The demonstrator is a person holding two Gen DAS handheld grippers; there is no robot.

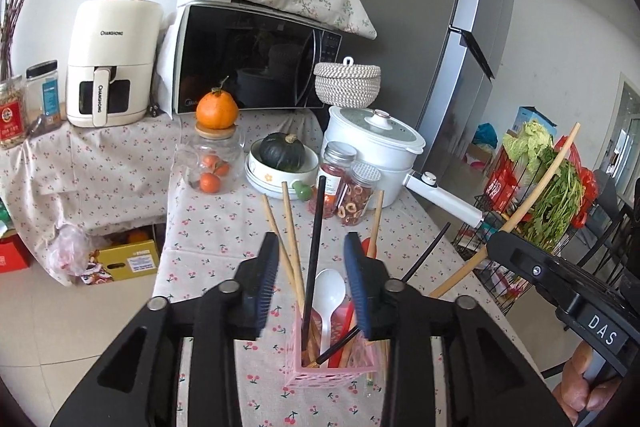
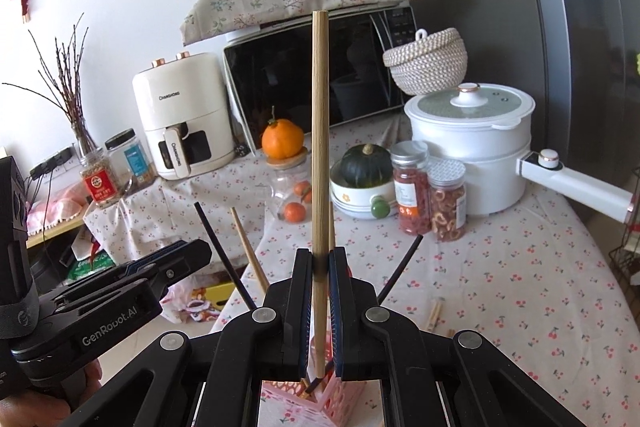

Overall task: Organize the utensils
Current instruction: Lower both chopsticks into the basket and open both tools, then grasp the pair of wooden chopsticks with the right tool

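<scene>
A pink perforated holder (image 1: 332,371) stands on the cherry-print tablecloth. It holds several wooden chopsticks (image 1: 290,227), a black chopstick (image 1: 314,247), a white spoon (image 1: 329,297) and a red utensil. My left gripper (image 1: 312,267) is open, its jaws either side of the holder's utensils. My right gripper (image 2: 320,263) is shut on a wooden chopstick (image 2: 320,131), upright, its lower end inside the pink holder (image 2: 316,399). The right gripper also shows in the left wrist view (image 1: 560,279), with the chopstick (image 1: 532,195) curving up.
Behind stand two spice jars (image 1: 344,187), a bowl with a dark squash (image 1: 282,157), a glass jar of oranges (image 1: 212,163), a white pot (image 1: 372,151), a microwave (image 1: 256,59) and an air fryer (image 1: 110,63). A wire rack with greens (image 1: 540,195) stands right. Loose chopsticks (image 2: 434,315) lie on the table.
</scene>
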